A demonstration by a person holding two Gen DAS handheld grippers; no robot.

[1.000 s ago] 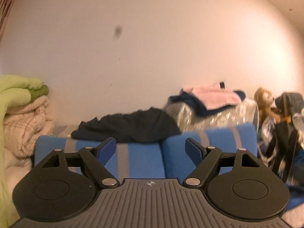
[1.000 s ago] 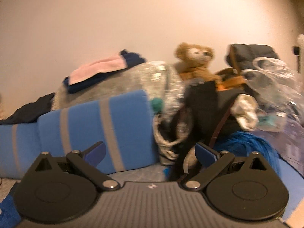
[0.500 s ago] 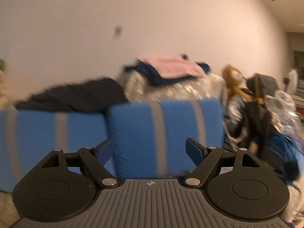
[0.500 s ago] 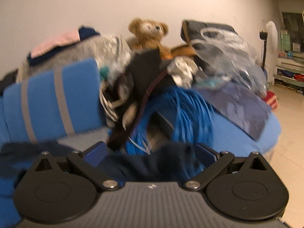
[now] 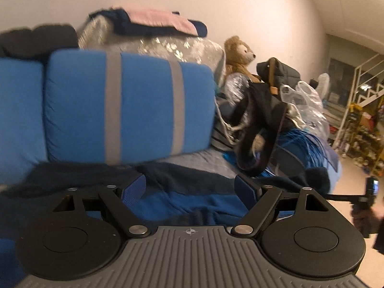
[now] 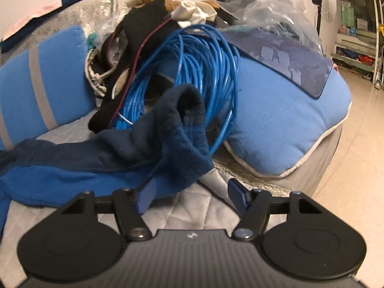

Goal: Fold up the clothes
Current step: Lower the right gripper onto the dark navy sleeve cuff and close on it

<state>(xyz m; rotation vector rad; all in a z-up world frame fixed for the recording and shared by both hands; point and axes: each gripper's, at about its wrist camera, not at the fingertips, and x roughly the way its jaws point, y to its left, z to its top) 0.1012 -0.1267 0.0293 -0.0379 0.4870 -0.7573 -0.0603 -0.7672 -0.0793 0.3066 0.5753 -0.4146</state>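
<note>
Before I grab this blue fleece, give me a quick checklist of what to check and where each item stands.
1. Right gripper lined up on the fleece garment: ok. The dark cuff end sits just ahead of it.
2. Right jaws on the cloth: not ok. They are closing, but the pads are not pressing on the fleece yet.
3. Left gripper open over the garment: ok. Its jaws stand wide with fabric below.
4. Blue cable coil clear of the cuff: not ok. It lies right behind it and could snag.
5. Garment spread flat: not ok. It is bunched.
6. Left grasp point: cannot tell. The view is blurred.
</note>
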